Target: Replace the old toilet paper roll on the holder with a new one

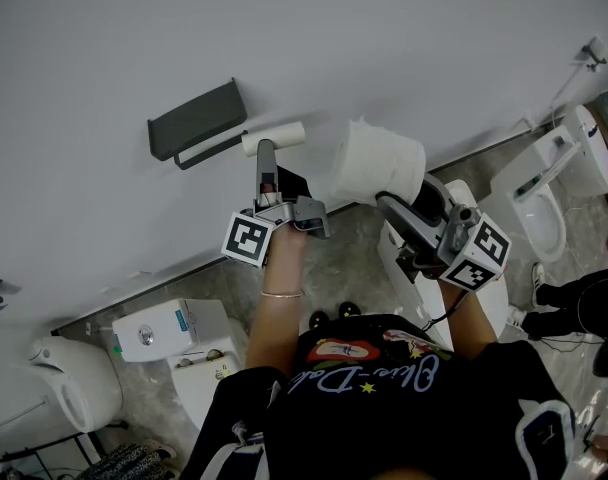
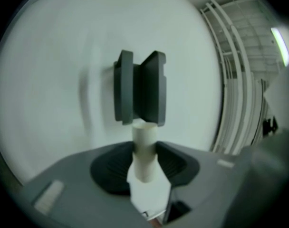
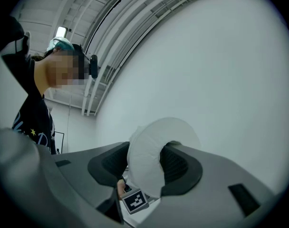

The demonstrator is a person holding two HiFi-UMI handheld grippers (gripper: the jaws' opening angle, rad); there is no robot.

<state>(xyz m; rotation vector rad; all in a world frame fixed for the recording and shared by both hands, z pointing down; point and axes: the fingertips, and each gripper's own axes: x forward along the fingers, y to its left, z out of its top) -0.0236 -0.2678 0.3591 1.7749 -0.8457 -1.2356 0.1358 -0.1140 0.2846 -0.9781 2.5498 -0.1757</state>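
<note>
New roll (image 3: 147,167) between right fingers (image 3: 183,167); old core (image 2: 144,148) between left fingers (image 2: 111,170).

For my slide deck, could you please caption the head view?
The left gripper holds the empty tube by the wall holder; the right gripper holds a fresh roll.

Bkgd: white wall (image 1: 104,48), grey stone floor (image 1: 352,260) w/ toilet (image 1: 169,330).

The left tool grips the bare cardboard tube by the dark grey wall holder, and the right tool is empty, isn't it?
Not quite: the right tool is not empty. The right gripper view shows it clamped on a full white toilet paper roll. The rest stands.
</note>
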